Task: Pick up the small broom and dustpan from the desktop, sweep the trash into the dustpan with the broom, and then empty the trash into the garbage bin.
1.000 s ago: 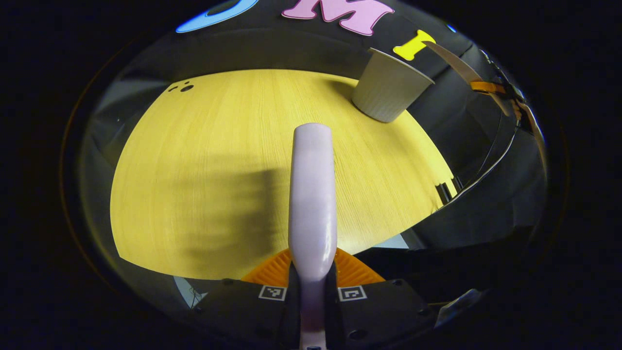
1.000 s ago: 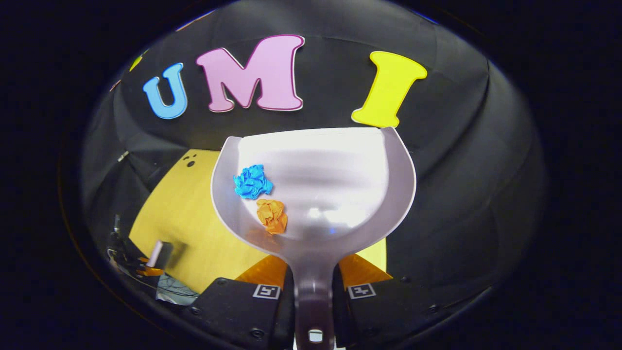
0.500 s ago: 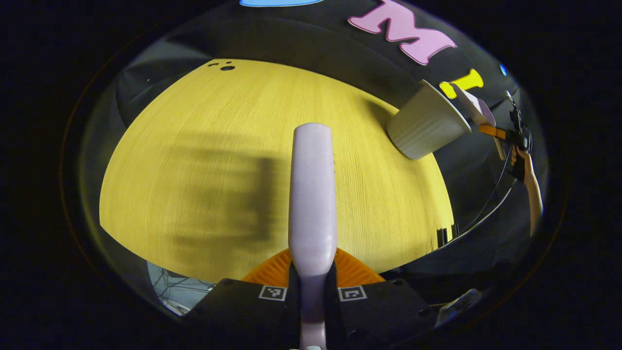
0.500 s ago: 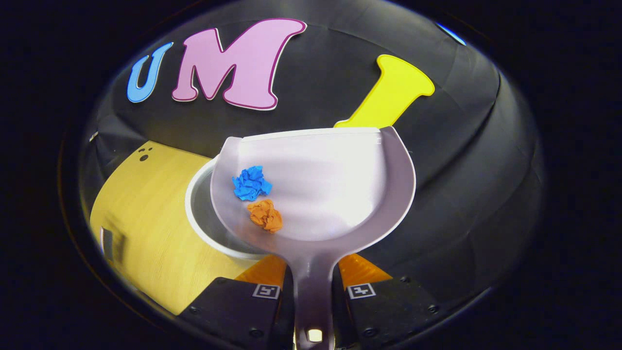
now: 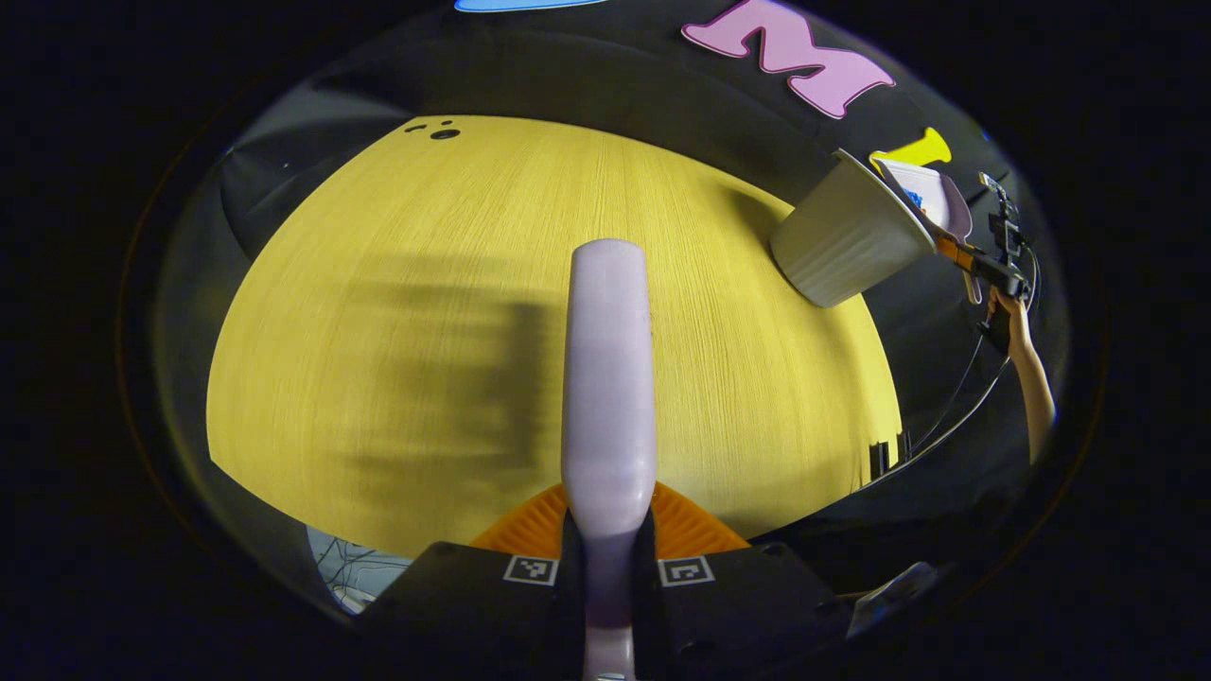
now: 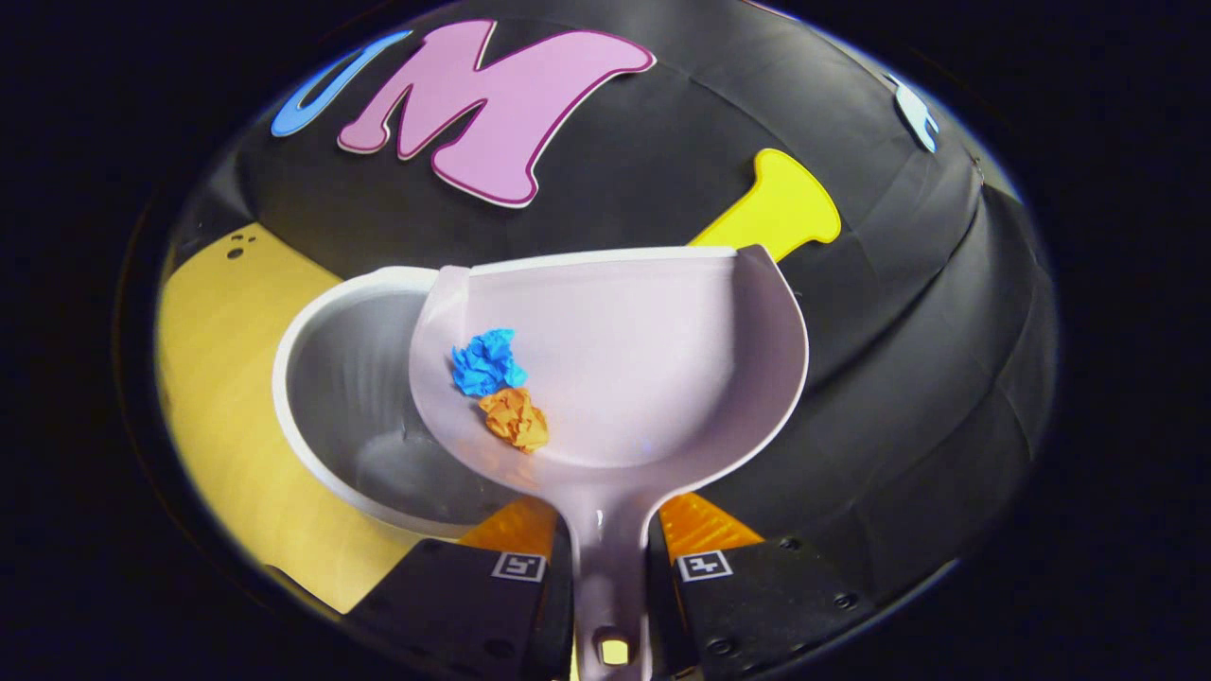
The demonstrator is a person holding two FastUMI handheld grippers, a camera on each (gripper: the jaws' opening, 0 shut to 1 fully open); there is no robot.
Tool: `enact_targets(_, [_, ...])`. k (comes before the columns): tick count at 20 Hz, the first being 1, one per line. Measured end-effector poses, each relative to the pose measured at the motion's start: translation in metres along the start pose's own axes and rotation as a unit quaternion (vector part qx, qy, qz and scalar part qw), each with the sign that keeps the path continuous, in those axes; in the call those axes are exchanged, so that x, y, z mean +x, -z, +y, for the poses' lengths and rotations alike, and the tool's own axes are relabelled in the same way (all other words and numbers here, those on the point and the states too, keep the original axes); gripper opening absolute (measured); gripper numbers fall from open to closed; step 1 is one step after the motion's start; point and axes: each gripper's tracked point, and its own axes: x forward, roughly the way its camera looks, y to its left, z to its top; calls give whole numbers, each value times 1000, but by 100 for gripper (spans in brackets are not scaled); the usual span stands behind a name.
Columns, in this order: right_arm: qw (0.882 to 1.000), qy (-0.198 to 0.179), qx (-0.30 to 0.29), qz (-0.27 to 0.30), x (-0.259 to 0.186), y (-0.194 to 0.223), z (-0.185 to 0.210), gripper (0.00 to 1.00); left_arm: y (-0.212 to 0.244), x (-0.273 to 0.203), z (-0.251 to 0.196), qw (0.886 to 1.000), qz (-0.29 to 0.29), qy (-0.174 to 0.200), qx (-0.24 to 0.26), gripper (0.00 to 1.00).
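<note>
- The right gripper (image 6: 610,567) holds the dustpan (image 6: 643,378) by its thin handle. The two fingers are closed tight on the handle, one on each side.
- The dustpan is up in the air, and part of it hangs over the open top of the garbage bin (image 6: 331,378). I think it is there so the trash can fall into the bin.
- Two bits of trash sit in the pan: a blue paper ball (image 6: 485,361) and an orange paper ball (image 6: 514,418). They touch each other. Both look crumpled and bumpy.
- The pan looks nearly flat, so the balls do not roll out. I think it needs to tip more for them to slide off.
- The dustpan is smooth, shiny plastic, pale in colour. It is shaped like a scoop, with a flat front edge and curved sides.
- The bin is a round white cup shape, wide at the top, with thin lines down its side. It stands on the yellow wooden table (image 5: 397,312), close to the far edge.
- The left gripper (image 5: 607,558) holds the small broom (image 5: 607,378) by its handle, with its fingers shut on it. The handle is smooth, pale and round at the end.
- The broom is held over the bare table, well apart from the bin. I think it waits out of the way, as the sweeping looks done.
- Far off in the left gripper view, a hand (image 5: 1003,307) holds the other gripper by the bin.
</note>
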Motion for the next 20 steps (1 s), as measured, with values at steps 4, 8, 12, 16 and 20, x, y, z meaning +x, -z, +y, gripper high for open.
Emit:
enact_targets(4, [998, 11, -54, -22, -4, -10, 19, 35, -4, 4, -3, 1000, 6, 3, 1, 24])
enact_targets(8, [990, 31, -125, -54, -8, -17, 20, 35, -5, 7, -10, 1000, 8, 4, 8, 24])
enact_targets(12, [977, 60, -192, -74, -7, -16, 10, 35, 0, 9, -10, 1000, 11, 4, 1, 24])
enact_targets(16, [961, 81, -252, -86, -5, -20, 9, 35, 6, 11, -11, 1000, 17, 3, -2, 24])
enact_targets(20, [934, 98, -324, -113, -6, -19, 2, 35, 6, 13, -13, 1000, 17, 5, 2, 24])
